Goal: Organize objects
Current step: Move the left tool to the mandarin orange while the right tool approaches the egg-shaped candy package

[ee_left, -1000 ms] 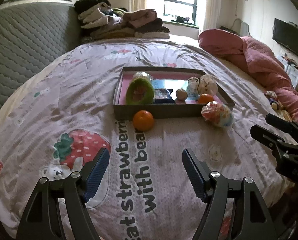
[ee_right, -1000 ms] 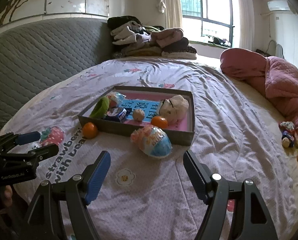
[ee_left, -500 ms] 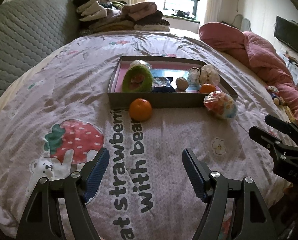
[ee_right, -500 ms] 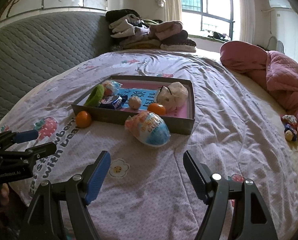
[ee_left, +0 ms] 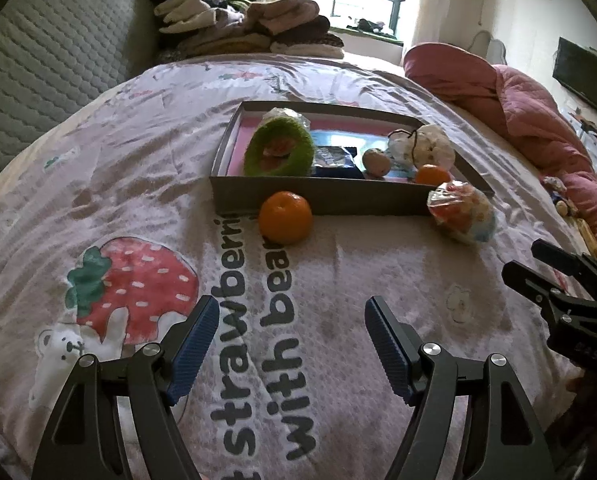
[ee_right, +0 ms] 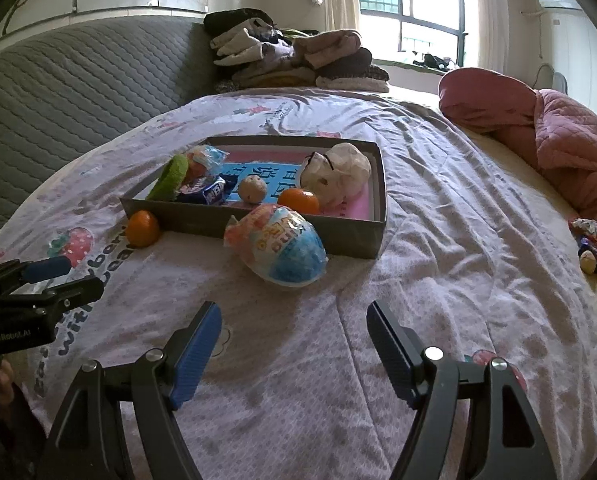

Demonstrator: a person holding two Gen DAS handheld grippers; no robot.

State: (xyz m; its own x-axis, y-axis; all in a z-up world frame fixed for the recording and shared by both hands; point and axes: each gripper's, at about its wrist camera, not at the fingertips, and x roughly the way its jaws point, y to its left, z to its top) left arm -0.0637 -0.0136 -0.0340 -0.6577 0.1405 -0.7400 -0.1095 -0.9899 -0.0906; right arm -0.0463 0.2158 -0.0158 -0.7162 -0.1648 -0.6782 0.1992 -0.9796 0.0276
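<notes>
A shallow grey box (ee_left: 322,200) (ee_right: 254,224) with a pink floor lies on the bed. It holds a green plush ring (ee_left: 279,148), a blue snack packet (ee_right: 206,194), a small speckled ball (ee_right: 252,189), an orange (ee_right: 298,201) and a white plush toy (ee_right: 336,174). Outside its near wall lie another orange (ee_left: 285,217) (ee_right: 142,228) and a wrapped egg-shaped toy (ee_left: 462,212) (ee_right: 282,250). My left gripper (ee_left: 288,338) hovers open over the bedspread short of the orange. My right gripper (ee_right: 292,338) is open just short of the egg toy. Both are empty.
The bedspread (ee_left: 138,184) bears a strawberry print and lettering. A grey quilted headboard (ee_right: 70,88) rises at the left, folded clothes (ee_right: 294,58) are piled at the back, and a pink quilt (ee_right: 550,136) lies at the right. Small toys (ee_right: 590,246) sit near the right edge.
Both grippers have sunk and come closer to the bed; the box, orange and egg toy look larger and nearer. Their jaws have stayed as wide apart. Nothing on the bed has moved.
</notes>
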